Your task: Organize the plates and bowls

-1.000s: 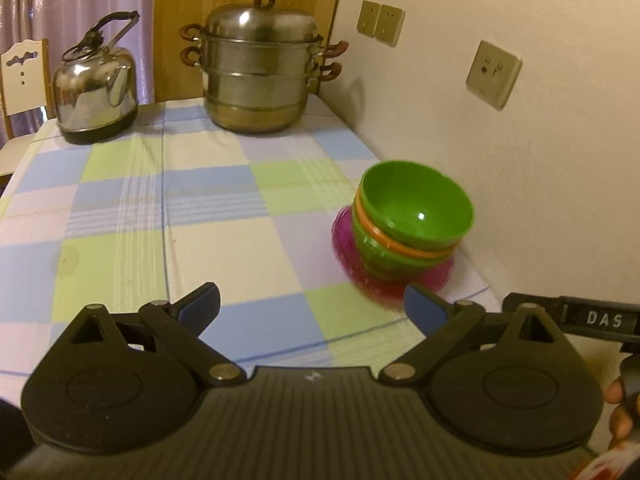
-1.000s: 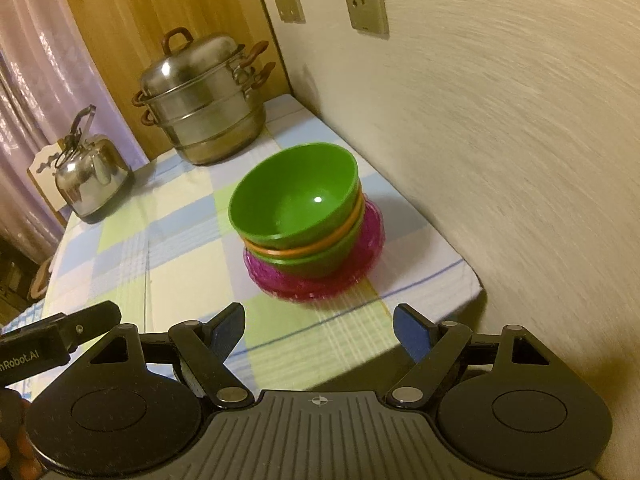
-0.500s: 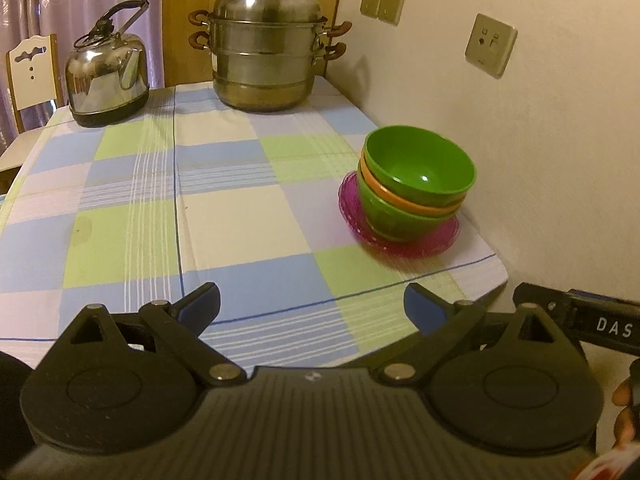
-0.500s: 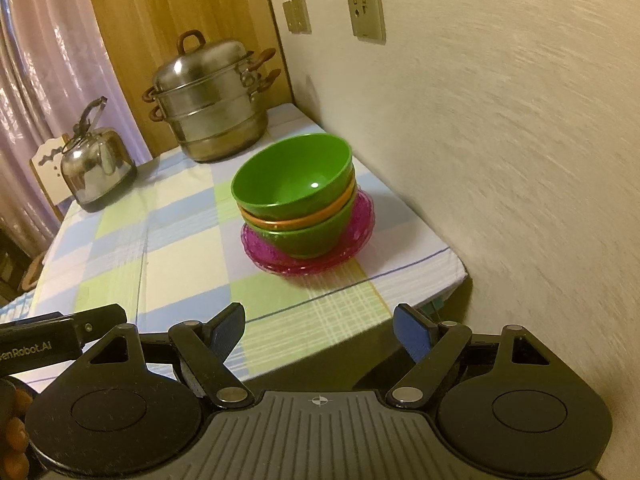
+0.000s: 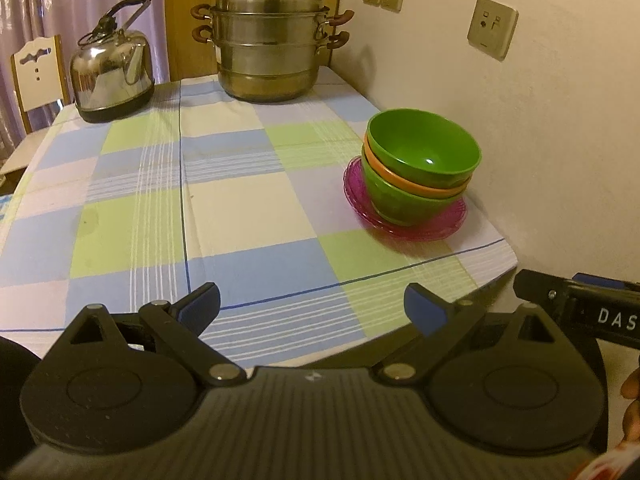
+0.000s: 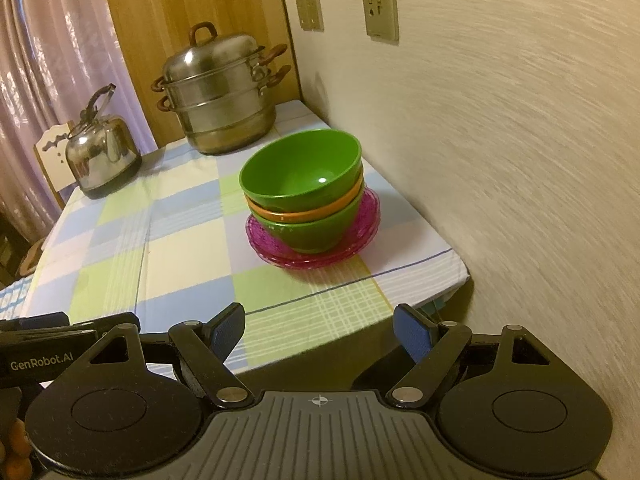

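Both tools held off the near edge of the worktop (image 5: 248, 216), facing the stack. The left tool (image 5: 312, 308) and the right tool (image 6: 320, 330) each stand with blue-padded jaws spread wide and nothing between them.

The task's items form one pile near the right edge of the worktop, just beside the wall (image 6: 520, 140): a top green bowl (image 6: 302, 170) nested in an orange bowl (image 6: 308, 212), of which only the rim shows, nested in turn in a lower green bowl (image 6: 316, 232), all resting on pink translucent plates (image 6: 280, 250). At least two plate rims appear to show; the exact count cannot be told.

Judged from this arrangement, stacking looks complete or nearly so, and neither tool touches any ware. Any next move would call for a fresh approach across the worktop edge, with the jaws closing on a bowl rim rather than on the smooth curved wall.

Surface and room: a checked cloth of blue, green and cream covers the worktop. At the far end stand a tiered steel steamer pot (image 5: 270, 46) with lid and a steel kettle (image 5: 110, 76). Behind are wood panelling, a lilac curtain (image 5: 72, 4), a white chair back (image 5: 38, 70), and wall sockets (image 5: 492, 28).
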{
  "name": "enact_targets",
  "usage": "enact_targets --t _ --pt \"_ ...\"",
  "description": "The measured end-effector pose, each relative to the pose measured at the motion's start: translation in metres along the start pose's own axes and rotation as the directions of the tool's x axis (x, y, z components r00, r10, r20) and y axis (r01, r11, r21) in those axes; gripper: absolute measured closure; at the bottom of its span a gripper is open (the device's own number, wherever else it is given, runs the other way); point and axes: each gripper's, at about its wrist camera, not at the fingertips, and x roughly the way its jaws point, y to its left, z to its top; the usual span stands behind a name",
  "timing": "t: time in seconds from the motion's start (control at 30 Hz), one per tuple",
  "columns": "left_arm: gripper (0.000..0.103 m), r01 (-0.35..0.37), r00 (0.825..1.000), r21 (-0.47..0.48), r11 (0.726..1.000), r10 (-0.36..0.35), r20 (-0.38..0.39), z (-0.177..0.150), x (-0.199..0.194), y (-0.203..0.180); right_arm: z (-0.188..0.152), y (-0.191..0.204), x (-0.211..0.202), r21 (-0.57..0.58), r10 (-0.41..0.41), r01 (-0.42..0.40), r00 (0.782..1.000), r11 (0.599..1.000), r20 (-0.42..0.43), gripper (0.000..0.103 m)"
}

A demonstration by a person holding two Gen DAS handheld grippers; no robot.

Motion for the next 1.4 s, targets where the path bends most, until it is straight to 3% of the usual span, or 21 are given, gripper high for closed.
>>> enact_targets --t 1.4 --pt "0.004 -0.017 1.0 0.002 1.0 0.017 0.019 -0.0003 0.0019 -0.003 -0.0035 -0.0033 0.005 -0.02 -0.008 0.008 1.0 1.0 -0.003 0.022"
